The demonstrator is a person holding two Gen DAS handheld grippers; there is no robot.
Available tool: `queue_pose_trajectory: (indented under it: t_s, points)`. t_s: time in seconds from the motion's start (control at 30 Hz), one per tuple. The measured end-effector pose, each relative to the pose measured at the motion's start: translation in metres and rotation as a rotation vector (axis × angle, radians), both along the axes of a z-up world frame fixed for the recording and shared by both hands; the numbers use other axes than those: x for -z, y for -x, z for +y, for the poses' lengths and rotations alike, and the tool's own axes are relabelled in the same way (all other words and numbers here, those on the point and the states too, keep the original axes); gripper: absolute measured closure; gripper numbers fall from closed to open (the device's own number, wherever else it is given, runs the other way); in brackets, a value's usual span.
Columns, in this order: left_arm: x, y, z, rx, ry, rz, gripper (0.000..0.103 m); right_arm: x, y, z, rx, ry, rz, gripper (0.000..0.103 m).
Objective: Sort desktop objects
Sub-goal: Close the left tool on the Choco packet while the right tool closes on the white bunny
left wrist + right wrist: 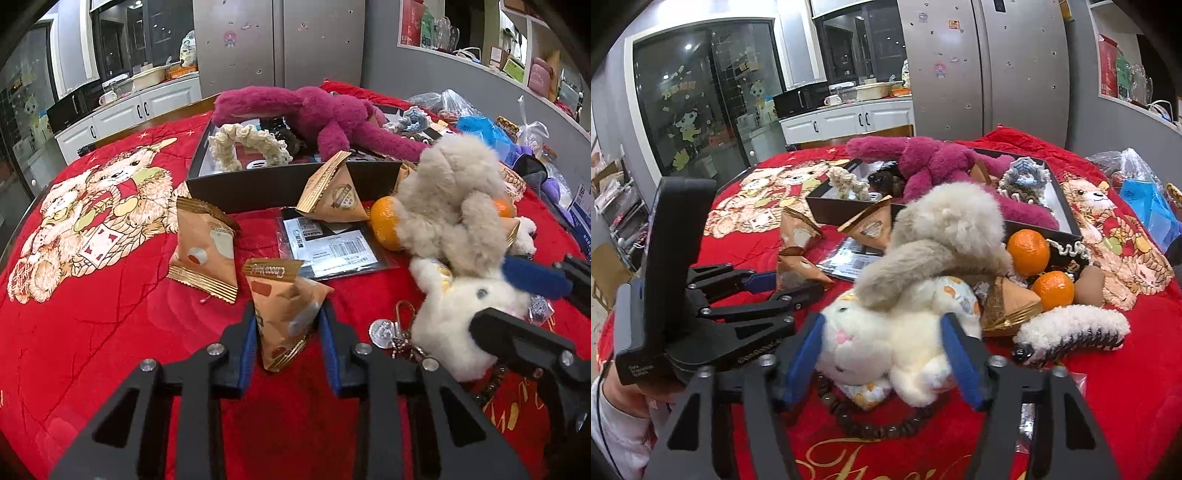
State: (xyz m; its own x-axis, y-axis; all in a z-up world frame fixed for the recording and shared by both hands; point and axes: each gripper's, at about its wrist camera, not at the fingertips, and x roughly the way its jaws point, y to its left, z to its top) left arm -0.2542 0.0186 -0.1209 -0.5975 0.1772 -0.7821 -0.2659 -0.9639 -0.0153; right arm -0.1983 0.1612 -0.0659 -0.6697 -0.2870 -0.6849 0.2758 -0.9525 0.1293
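Observation:
A tan snack packet [284, 317] stands on the red blanket between the blue pads of my left gripper [288, 314], and both pads press its sides. From the right wrist view that gripper [796, 282] sits at the left around the same packet [798, 266]. My right gripper [882, 321] is shut on a white plush animal [886, 332] with a big grey fluffy tail [942, 229]; one pad is at its head, the other at its body. The left wrist view shows that plush [461, 314] in the right gripper [495, 295].
A black box [280, 184] behind holds a magenta plush [332, 114] and crocheted scrunchies. Two more packets [203, 247] [332, 195], a labelled black sheet [328, 243], oranges [1028, 251], a fluffy hair clip [1075, 332], a bead bracelet [871, 424] and a keyring [384, 328] lie around. Plastic bags crowd the right edge.

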Motion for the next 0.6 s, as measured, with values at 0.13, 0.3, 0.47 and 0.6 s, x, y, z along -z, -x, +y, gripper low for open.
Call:
queue_pose_trajectory:
  t_s: [0.13, 0.3, 0.47, 0.6]
  points:
    - [-0.002, -0.004, 0.002, 0.01, -0.013, 0.006, 0.073, -0.002, -0.003, -0.005, -0.039, 0.029, -0.005, 0.068]
    - [-0.004, -0.011, 0.009, 0.028, -0.001, 0.015, 0.073, -0.003, -0.008, -0.003, -0.043, 0.036, 0.0, 0.069]
    - [-0.002, -0.015, 0.016, 0.044, 0.018, 0.016, 0.072, -0.001, -0.01, 0.001, -0.049, 0.058, -0.004, 0.067]
    - [-0.004, -0.016, 0.016, 0.046, 0.012, 0.018, 0.073, 0.0, -0.013, -0.008, -0.066, 0.02, 0.009, 0.067]
